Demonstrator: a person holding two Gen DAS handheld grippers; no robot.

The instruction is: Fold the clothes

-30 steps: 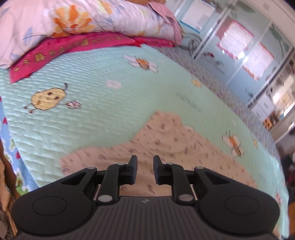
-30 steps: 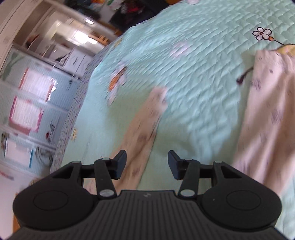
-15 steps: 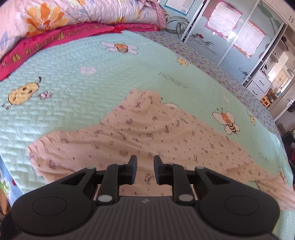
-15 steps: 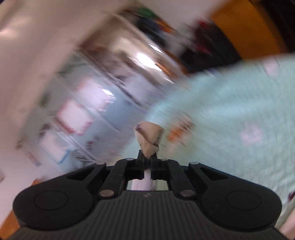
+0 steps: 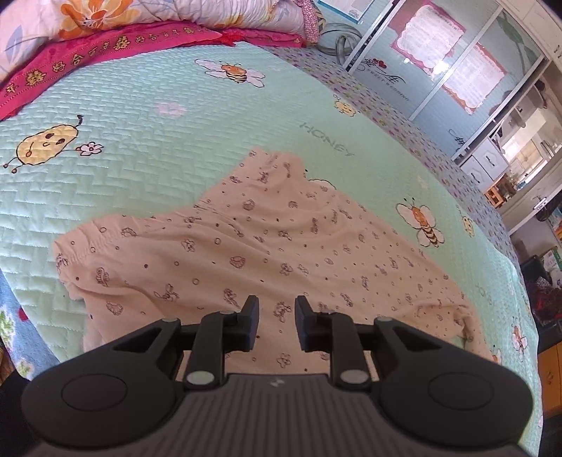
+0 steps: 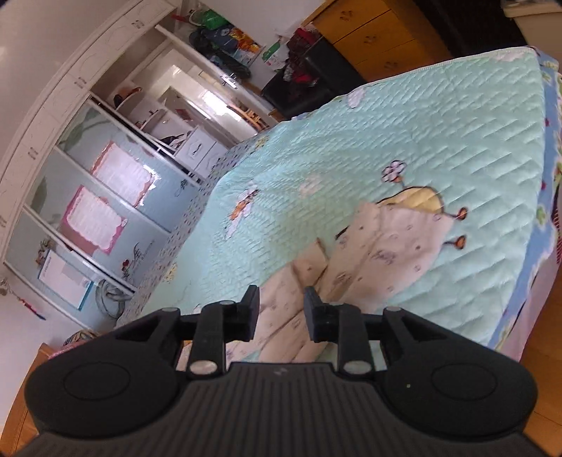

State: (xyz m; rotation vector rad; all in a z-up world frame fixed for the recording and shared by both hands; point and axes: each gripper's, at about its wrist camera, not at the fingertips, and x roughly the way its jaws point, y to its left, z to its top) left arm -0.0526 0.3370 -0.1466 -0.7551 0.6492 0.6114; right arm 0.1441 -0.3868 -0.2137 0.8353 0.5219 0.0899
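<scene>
A cream garment (image 5: 281, 246) with small dark prints lies spread on the mint-green quilted bedspread (image 5: 175, 140). My left gripper (image 5: 277, 316) hovers low over its near edge, jaws a little apart and easing wider, with nothing between them. In the right wrist view the same garment (image 6: 393, 246) lies toward the bed's corner, with a narrow folded end (image 6: 309, 262) resting on it. My right gripper (image 6: 281, 309) is above that end. Its jaws are opening and the pads touch no cloth.
A floral duvet (image 5: 105, 14) and a pink pillow (image 5: 105, 45) lie at the head of the bed. A wardrobe with sliding doors (image 6: 105, 197) stands along the far side. Wooden drawers (image 6: 368, 35) stand past the foot. The bed's edge (image 6: 537, 253) drops to a wooden floor.
My right gripper shut on a cloth end, swung it across the bed, and has now let go with jaws apart. My left gripper drifted a little closer over the garment.
</scene>
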